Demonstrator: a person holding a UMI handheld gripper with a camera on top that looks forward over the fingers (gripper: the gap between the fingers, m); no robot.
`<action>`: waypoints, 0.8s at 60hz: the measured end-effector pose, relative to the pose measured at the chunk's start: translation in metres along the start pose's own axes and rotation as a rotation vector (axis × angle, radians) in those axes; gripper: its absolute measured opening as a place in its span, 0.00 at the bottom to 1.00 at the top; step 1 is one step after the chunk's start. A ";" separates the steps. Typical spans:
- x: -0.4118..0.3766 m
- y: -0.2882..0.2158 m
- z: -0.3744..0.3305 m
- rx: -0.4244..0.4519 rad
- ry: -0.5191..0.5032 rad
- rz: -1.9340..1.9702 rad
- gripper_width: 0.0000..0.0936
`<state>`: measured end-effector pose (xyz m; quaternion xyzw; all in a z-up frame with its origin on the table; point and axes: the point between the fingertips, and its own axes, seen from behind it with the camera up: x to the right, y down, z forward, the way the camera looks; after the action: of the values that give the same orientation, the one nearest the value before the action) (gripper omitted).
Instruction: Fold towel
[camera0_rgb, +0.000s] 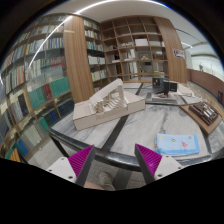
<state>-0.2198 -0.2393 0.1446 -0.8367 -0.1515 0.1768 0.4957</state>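
Note:
My gripper is open, with its two magenta pads wide apart and nothing between them. It hovers over the near edge of a pale table with dark frame bars. A light blue flat rectangle, possibly the towel, lies on the table ahead of the right finger, apart from it. I cannot tell whether it is folded.
A pale wooden building model stands on the table beyond the fingers. Dark boxes and trays sit at the far right. Bookshelves line the left wall and the back wall. A person's shoe shows below, between the fingers.

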 end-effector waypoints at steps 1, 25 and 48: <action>0.001 0.000 0.001 0.001 0.005 -0.002 0.89; 0.147 0.013 0.099 -0.069 0.225 -0.108 0.79; 0.233 0.058 0.161 -0.177 0.308 -0.128 0.10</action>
<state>-0.0797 -0.0413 -0.0120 -0.8829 -0.1419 0.0006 0.4476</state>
